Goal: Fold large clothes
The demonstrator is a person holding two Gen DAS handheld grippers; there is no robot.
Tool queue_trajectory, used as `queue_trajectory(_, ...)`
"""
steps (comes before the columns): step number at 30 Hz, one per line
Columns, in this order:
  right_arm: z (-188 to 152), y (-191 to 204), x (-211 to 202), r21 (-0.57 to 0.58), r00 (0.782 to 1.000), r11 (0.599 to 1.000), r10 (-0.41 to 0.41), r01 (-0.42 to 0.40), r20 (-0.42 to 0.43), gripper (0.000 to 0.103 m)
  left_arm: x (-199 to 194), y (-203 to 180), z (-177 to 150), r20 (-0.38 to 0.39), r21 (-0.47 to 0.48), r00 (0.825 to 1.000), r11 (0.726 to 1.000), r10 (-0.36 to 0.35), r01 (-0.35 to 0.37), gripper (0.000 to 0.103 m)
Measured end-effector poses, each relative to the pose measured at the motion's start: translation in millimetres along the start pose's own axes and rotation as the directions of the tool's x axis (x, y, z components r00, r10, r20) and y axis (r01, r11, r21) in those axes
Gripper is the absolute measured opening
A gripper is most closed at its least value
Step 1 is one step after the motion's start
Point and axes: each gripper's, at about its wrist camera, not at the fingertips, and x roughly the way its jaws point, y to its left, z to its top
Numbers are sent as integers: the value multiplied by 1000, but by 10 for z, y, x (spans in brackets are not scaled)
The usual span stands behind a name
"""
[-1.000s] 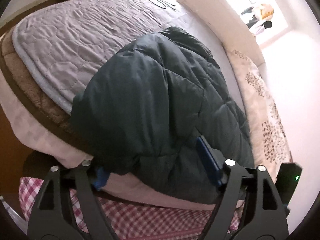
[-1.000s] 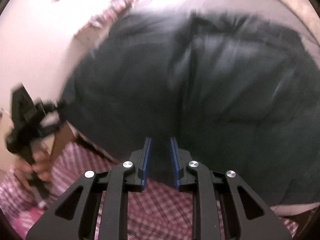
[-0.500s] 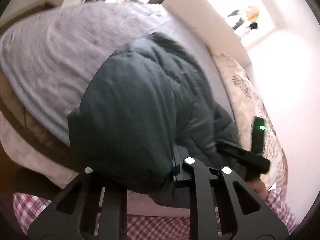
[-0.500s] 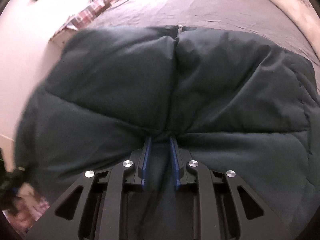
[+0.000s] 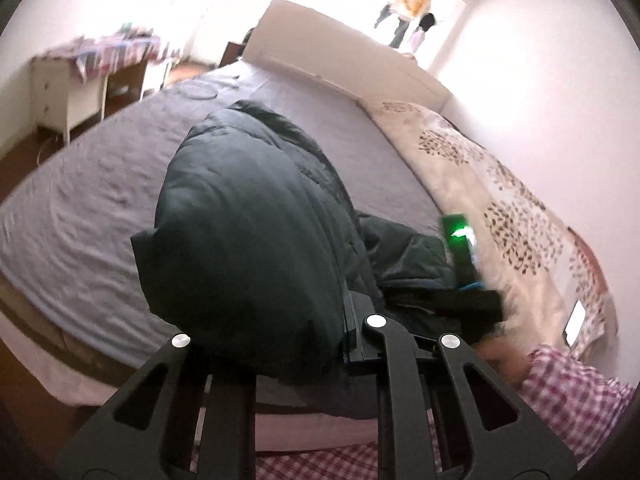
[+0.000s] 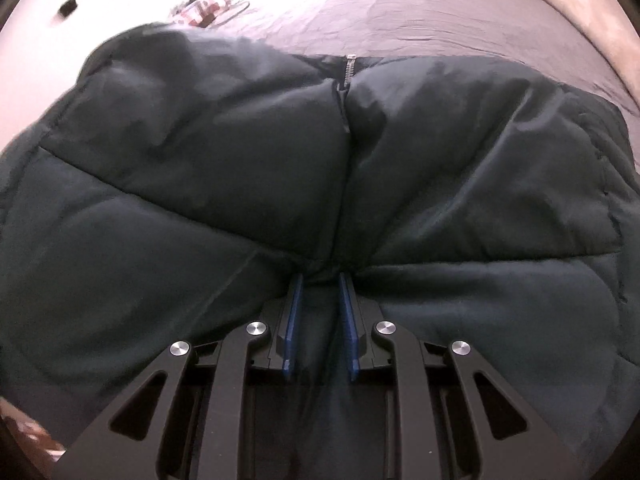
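A fold of the dark puffer jacket (image 6: 320, 184) (spread on the bed (image 5: 88, 200)) is clenched in each hand-held gripper, left (image 5: 340, 344) and right (image 6: 320, 280).

The dark quilted jacket (image 6: 460, 168) is showing a smooth, faintly sheeny padded cloth, its metal zipper (image 6: 351, 65) glinting at upper centre. Matt lilac cloth is covering the bed (image 5: 100, 184); gripper arms are looking matt black plastic.

A dark quilted jacket (image 5: 248, 240) is gripped in the left gripper (image 5: 320, 344), whose jaws have just been closing. Beyond it a grey bedspread (image 5: 100, 184) is seen; the right gripper (image 5: 468, 300) is seen alongside.
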Motion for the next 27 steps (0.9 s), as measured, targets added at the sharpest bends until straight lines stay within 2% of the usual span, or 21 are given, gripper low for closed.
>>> queue_trajectory(3,-97,-132,-448,43,992,995,92,-96,82,21,-40,-122,57,5,47,1000,999,6,-6,16)
queue_trajectory(5,-294,-284,-777,66,983,986,148,-156,111,21,-78,-228,78,12,87,1000,996,9,-10,16)
queue_trajectory(8,-625,-485,-975,98,977,975,189,-199,100,21,-137,-425,112,24,150,1000,989,1,-5,16)
queue_trajectory(10,-817,-621,-899,136,976,967,208,-214,60,22,-177,-553,111,29,195,1000,981,-3,-2,16)
queue_trajectory(14,-885,-724,-540,191,970,952,244,-238,-10,22,-212,-958,85,25,317,1000,948,-17,8,16)
queue_trajectory(20,-858,-687,-355,138,971,962,239,-237,2,21,-141,-1594,-44,0,478,998,877,-58,50,16)
queue_trajectory(27,-879,-913,-442,186,945,927,327,-326,24,20,91,-2083,-249,-40,573,996,815,-80,89,16)
